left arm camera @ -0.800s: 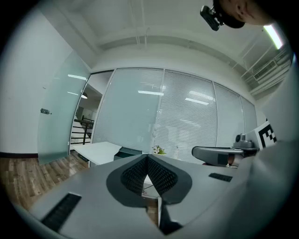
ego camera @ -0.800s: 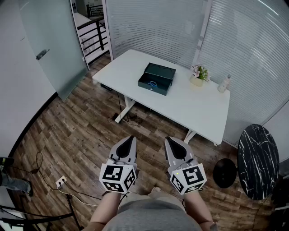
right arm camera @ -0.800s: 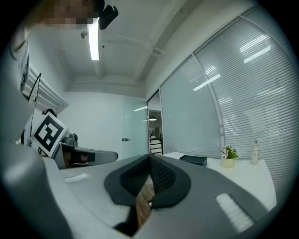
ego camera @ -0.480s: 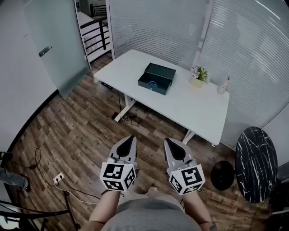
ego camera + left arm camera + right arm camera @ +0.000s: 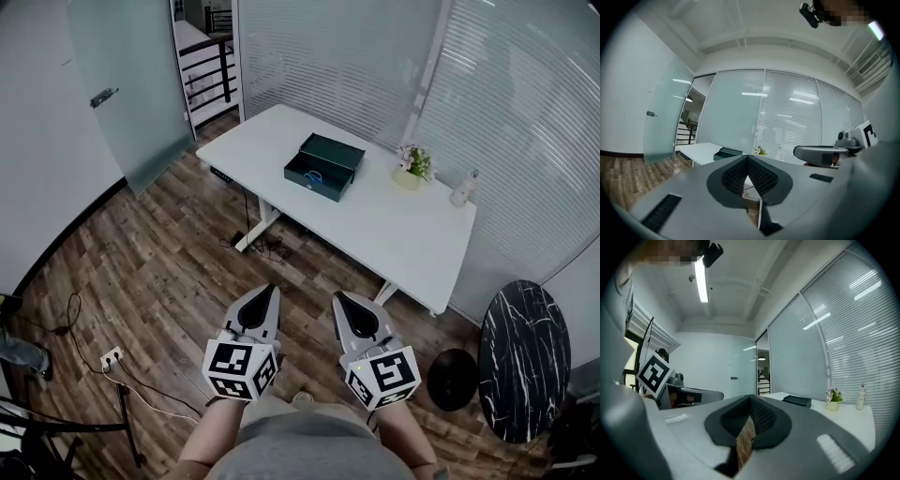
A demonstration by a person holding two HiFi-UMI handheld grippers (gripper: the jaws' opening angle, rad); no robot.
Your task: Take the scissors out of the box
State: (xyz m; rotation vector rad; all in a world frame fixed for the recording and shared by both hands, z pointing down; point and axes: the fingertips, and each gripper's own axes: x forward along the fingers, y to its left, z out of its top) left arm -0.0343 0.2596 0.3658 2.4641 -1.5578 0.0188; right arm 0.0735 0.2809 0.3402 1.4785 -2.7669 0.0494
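**Q:** What has changed?

**Me:** My view has swung. The glass door (image 5: 131,94) has slid right in the head view and both grippers sit a touch lower in it. The table (image 5: 412,234) is hardly nearer, and I'm well apart from it, out on the wooden floor.

**Q:** Where is everything?

**Me:** The box (image 5: 314,180) stands open on the tabletop's left half, about midway between the long edges. My left gripper (image 5: 271,290) and right gripper (image 5: 340,299) hang side by side before me. Both have their jaws closed tip to tip, with nothing in them. A plant (image 5: 413,165) stands by the far edge. The scissors (image 5: 317,172) are a small blue shape inside the box, too small to read how they lie.

**Q:** What could go wrong?

**Me:** I'd guess the box walls will crowd my jaws, and scissors lying flat give little to pinch. If the box is light, a one-handed pull could drag or lift it along, so one gripper may need to steady it. I'd also need both jaws open before reaching in.
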